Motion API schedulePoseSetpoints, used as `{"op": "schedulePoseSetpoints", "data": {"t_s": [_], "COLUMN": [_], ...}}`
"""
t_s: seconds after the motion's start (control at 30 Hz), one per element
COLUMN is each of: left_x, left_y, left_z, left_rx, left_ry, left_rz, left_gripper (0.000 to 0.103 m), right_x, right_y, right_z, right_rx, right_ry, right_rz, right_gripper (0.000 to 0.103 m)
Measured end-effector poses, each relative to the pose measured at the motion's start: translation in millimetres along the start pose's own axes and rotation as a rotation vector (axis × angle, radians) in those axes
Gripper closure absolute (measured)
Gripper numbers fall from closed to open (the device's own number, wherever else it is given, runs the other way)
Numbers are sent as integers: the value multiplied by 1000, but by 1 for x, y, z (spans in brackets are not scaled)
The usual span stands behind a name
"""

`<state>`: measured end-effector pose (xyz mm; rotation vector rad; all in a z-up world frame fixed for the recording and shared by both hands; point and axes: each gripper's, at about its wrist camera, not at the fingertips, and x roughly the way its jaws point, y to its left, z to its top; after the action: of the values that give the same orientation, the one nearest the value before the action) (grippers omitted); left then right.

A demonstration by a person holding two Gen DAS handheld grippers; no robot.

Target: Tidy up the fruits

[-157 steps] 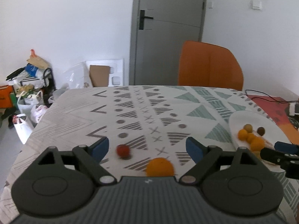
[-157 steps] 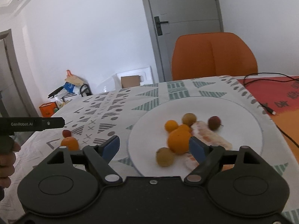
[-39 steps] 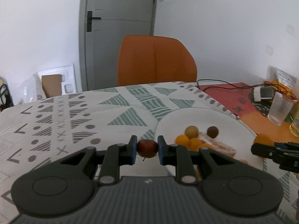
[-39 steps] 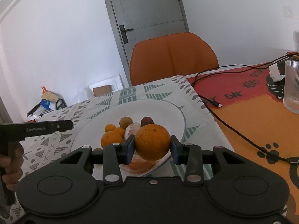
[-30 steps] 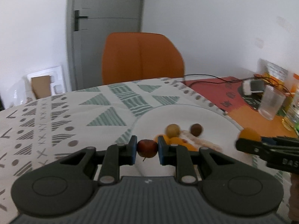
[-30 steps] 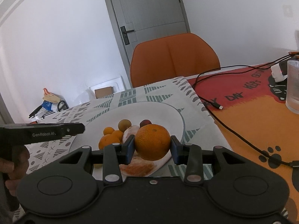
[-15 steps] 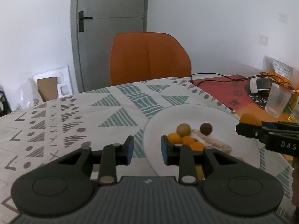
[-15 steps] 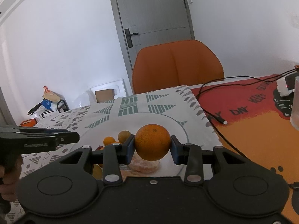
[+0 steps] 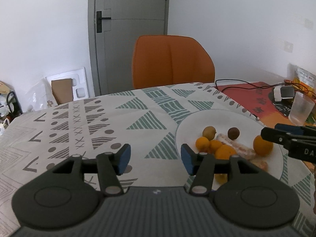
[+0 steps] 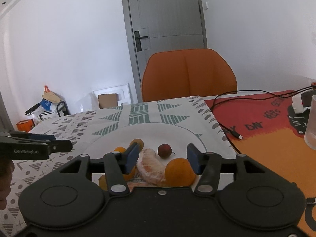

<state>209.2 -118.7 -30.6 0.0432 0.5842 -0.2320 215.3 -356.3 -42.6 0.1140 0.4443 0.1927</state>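
Your left gripper (image 9: 155,159) and right gripper (image 10: 162,159) are both spread, holding nothing; the orange (image 10: 178,171) rests on the plate (image 10: 177,133) near the peeled segment (image 10: 150,166).

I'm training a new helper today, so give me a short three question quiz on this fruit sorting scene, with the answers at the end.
1. True or false: the right gripper is clamped on the large orange.
2. Multiple choice: what do the fruits lie on? A) a wicker basket B) a white plate C) the orange chair
3. Fill in: the left gripper is open and holds ____.

Key
1. False. Its jaws are open, and the orange rests on the plate beside the peeled citrus.
2. B
3. nothing; between its jaws only the patterned tablecloth shows.
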Motion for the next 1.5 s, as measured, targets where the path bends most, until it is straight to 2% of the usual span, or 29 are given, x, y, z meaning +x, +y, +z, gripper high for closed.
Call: {"op": "schedulePoseSetpoints", "data": {"t_s": [0.07, 0.2, 0.27, 0.37, 0.47, 0.77, 0.87, 0.97, 1.17, 1.5], "left_x": [-4, -12, -15, -24, -32, -64, -75, -85, -105, -135], "left_y": [0, 1, 1, 3, 4, 4, 3, 4, 3, 6], "left_z": [0, -1, -1, -2, -3, -8, -9, -9, -14, -20], "left_rx": [4, 3, 1, -1, -3, -13, -15, -24, -23, -31], "left_ry": [-6, -14, -16, -35, -40, -69, -73, -78, -75, -67], "left_rz": [6, 13, 21, 34, 46, 97, 103, 124, 156, 220], "left_gripper": [42, 40, 32, 27, 20, 11, 8, 7, 6, 6], "right_x": [-4, -11, -14, -20, -27, -53, -60, -65, -80, -91], "right_y": [0, 1, 1, 3, 4, 8, 8, 9, 15, 27], "right_z": [-1, -2, -3, -4, -4, -5, -5, -5, -4, -4], "right_rx": [5, 13, 14, 13, 15, 10, 13, 19, 11, 8], "right_ry": [1, 3, 4, 1, -8, -42, -49, -44, -50, -41], "right_rz": [3, 8, 12, 20, 27, 66, 80, 96, 142, 204], "right_gripper": [49, 49, 49, 47, 41, 30, 23, 18, 0, 0]}}
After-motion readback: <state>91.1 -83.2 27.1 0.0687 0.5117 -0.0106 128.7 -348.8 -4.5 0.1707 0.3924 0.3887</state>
